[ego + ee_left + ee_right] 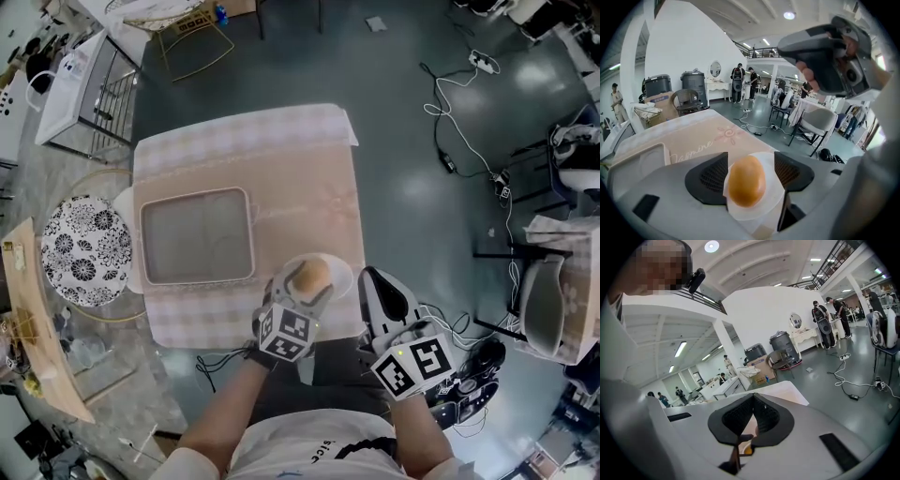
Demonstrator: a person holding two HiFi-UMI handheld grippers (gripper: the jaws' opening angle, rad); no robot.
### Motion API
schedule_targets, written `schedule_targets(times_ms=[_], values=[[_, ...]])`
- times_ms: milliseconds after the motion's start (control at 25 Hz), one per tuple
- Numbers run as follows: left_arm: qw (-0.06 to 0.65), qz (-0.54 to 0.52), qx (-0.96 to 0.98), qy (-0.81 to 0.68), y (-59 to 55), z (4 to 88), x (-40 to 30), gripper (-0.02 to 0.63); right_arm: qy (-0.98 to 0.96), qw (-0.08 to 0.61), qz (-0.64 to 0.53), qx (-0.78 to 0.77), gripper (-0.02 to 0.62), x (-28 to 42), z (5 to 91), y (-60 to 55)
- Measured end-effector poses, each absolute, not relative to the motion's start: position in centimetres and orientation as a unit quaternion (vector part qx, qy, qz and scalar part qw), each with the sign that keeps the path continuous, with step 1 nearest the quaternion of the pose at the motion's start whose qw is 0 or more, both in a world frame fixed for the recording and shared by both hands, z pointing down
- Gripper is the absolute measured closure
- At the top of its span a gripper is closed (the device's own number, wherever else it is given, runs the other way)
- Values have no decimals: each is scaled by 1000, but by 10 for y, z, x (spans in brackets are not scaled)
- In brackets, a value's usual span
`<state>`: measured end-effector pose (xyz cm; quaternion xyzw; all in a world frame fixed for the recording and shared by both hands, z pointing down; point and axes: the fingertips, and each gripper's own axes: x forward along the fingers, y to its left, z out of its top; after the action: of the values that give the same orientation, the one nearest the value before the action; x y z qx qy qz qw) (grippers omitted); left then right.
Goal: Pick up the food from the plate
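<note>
The bun (pixel 311 274) on the white plate (pixel 343 273) is flanked by the left gripper (pixel 302 284), while the right gripper (pixel 373 281) is held just off the table (pixel 234 141) edge.

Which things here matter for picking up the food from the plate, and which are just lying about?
Part of the job:
bread roll; white plate under it; left gripper, jaws open either side of the roll.

Lying about:
grey tray; patterned stool; floor cables; right gripper, jaws shut, idle to the plate's right.
</note>
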<state>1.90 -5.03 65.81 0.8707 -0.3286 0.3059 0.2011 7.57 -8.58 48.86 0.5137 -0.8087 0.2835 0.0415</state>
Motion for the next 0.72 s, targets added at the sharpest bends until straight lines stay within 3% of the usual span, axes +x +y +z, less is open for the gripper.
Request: schedule_targets(times_ms=[720], values=[[161, 364, 856, -331, -53, 707, 17, 299, -810, 46, 281, 512, 580, 77, 508, -77]])
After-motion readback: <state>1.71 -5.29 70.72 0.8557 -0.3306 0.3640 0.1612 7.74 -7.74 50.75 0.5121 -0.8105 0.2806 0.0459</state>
